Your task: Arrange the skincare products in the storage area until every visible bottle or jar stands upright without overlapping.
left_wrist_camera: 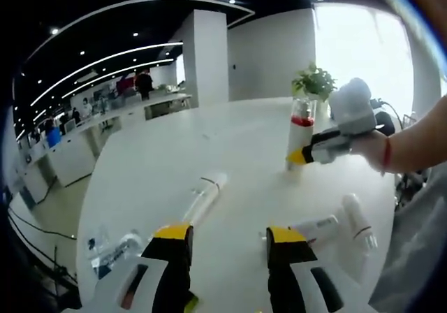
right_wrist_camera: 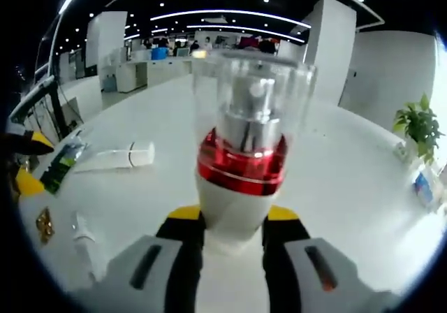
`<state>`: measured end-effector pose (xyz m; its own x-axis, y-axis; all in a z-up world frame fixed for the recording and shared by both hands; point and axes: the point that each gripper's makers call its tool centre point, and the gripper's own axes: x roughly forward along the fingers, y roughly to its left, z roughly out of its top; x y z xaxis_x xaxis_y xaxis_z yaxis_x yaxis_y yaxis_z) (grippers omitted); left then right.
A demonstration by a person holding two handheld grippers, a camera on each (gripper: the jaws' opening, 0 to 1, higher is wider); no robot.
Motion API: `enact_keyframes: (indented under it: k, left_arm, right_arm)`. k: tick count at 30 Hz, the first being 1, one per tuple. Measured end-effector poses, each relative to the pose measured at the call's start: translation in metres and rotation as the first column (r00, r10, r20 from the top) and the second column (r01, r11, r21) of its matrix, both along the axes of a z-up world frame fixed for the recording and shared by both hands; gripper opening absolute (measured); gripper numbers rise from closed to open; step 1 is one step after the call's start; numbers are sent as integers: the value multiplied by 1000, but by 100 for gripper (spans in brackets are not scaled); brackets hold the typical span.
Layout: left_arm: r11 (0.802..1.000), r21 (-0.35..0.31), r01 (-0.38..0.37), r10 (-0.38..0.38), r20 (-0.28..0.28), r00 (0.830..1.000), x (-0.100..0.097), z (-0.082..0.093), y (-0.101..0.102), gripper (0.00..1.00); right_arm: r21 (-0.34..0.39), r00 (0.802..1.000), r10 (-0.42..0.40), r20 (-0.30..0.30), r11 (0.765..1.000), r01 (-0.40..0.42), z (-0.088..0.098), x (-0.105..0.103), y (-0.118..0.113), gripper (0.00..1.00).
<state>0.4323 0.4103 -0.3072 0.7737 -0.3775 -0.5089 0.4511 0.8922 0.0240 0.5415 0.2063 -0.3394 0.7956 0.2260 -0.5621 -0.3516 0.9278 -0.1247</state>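
In the left gripper view we look along our left tool [left_wrist_camera: 228, 239], its yellow-tipped jaws spread apart with nothing between them, above the round white worktop [left_wrist_camera: 160, 166]. At the far left edge of the worktop lie some small clear packets [left_wrist_camera: 112, 246]. Just beyond the left jaw a white tube [left_wrist_camera: 204, 195] lies on its side, pointing away from us. To the right of the right jaw two more white tubes [left_wrist_camera: 335, 223] lie flat, near each other. Further back and to the right, the pump bottle [left_wrist_camera: 300, 137], white with a red band and a clear cap, stands upright on the worktop, with our right tool closed on its lower body, a hand [left_wrist_camera: 377, 145] behind it. A potted plant [left_wrist_camera: 314, 82] sits behind the bottle.

In the right gripper view, a white tube [right_wrist_camera: 115, 158] lies flat on the left, and the right tool [right_wrist_camera: 234, 226] clamps the pump bottle [right_wrist_camera: 241, 142] at its white base, upright and close before us. A potted plant [right_wrist_camera: 418, 128] stands far right.
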Motion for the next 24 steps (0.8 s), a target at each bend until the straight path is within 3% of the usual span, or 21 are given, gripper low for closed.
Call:
enact_keyframes:
  k: [5, 8, 14, 17, 19, 24]
  left_arm:
    - [1000, 4, 2, -2, -9, 1000, -1, -3, 0, 44]
    - [1000, 2, 1, -1, -16, 1000, -1, -4, 0, 44]
    - [1000, 4, -2, 2, -40, 999, -2, -10, 1, 44]
    - [1000, 3, -7, 7, -50, 999, -2, -12, 2, 44]
    - [1000, 4, -9, 9, -54, 998, -2, -13, 3, 44]
    - [1000, -3, -22, 22, -56, 998, -1, -12, 5, 44]
  right_arm:
    - [-11, 998, 56, -17, 998, -57, -2, -4, 2, 34]
    - [33, 993, 107, -52, 994, -105, -6, -15, 9, 42]
    - [-16, 985, 163, -62, 986, -165, -4, -32, 4, 46]
    - [36, 975, 220, -30, 975, -219, 10, -45, 10, 51]
    - [30, 967, 255, -21, 967, -254, 17, -54, 11, 52]
    - [43, 936, 346, 63, 936, -349, 46, -74, 25, 51]
